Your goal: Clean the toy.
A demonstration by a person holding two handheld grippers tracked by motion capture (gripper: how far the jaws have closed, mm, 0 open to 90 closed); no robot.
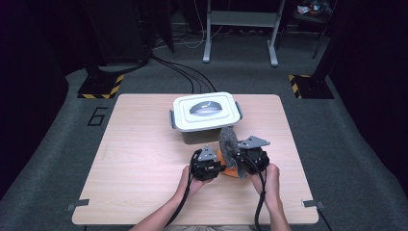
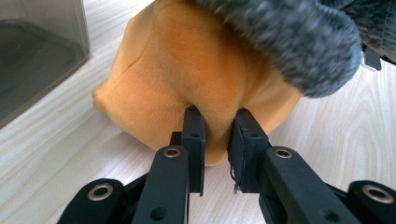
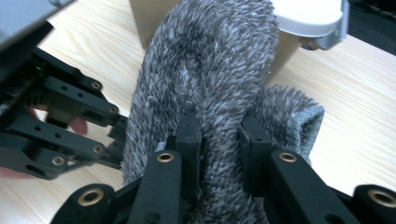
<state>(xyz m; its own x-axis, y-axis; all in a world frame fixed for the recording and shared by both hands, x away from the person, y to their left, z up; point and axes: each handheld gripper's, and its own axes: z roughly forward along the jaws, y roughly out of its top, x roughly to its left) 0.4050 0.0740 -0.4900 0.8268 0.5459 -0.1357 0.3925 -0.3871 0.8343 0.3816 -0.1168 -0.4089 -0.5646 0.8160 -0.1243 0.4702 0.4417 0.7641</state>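
Note:
An orange plush toy [image 2: 187, 74] lies on the wooden table [image 1: 139, 159], seen small between my two grippers [image 1: 230, 172] in the high view. My left gripper [image 2: 217, 135] is shut on a fold of the orange plush. A fuzzy grey cloth piece [image 3: 210, 70] stands up over the toy [image 1: 228, 142], and my right gripper [image 3: 219, 140] is shut on it. In the right gripper view the left gripper's black frame [image 3: 60, 121] sits close at the left. The grey cloth also hangs over the plush [image 2: 289, 42] in the left gripper view.
A lidded storage box with a white lid [image 1: 206, 111] and grey handle stands just behind the grippers at the table's middle back. Its translucent wall [image 2: 37, 51] is close at the left of the left gripper. Bare table lies to the left and front.

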